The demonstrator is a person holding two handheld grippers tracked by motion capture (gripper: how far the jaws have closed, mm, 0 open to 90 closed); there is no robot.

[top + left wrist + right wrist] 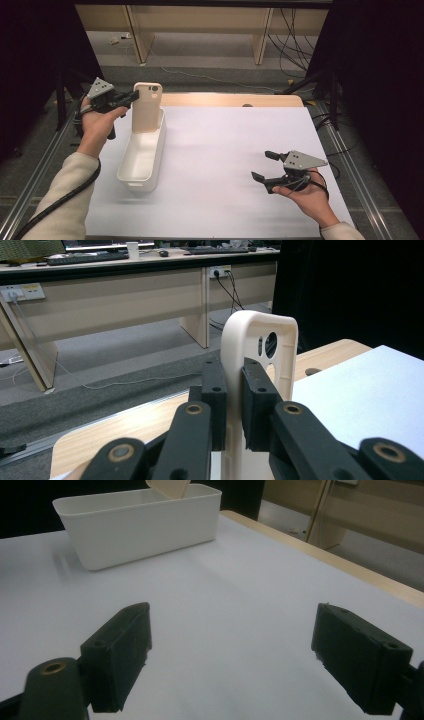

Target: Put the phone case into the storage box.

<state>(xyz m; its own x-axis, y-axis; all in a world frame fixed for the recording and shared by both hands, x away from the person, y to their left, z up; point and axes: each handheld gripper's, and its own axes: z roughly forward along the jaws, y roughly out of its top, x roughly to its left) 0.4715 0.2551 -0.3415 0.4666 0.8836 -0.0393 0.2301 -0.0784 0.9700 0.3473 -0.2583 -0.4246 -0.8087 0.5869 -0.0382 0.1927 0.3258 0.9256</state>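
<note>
A cream phone case (147, 106) stands upright at the far end of a long white bin (142, 159), its lower end inside the bin. My left gripper (134, 96) is shut on the case's left edge near the top. In the left gripper view both pads pinch that edge of the phone case (265, 340), camera cutout facing away; left gripper (234, 405). At the right front of the table my right gripper (262, 165) rests open and holds nothing. Its view shows right gripper (232, 660) over bare white sheet, with the white bin (140, 525) farther off.
A white sheet (225, 150) covers the table, with a strip of wooden tabletop (225, 99) at its far edge. Metal rails run along both sides. Beyond the table are grey floor, desk legs and loose cables.
</note>
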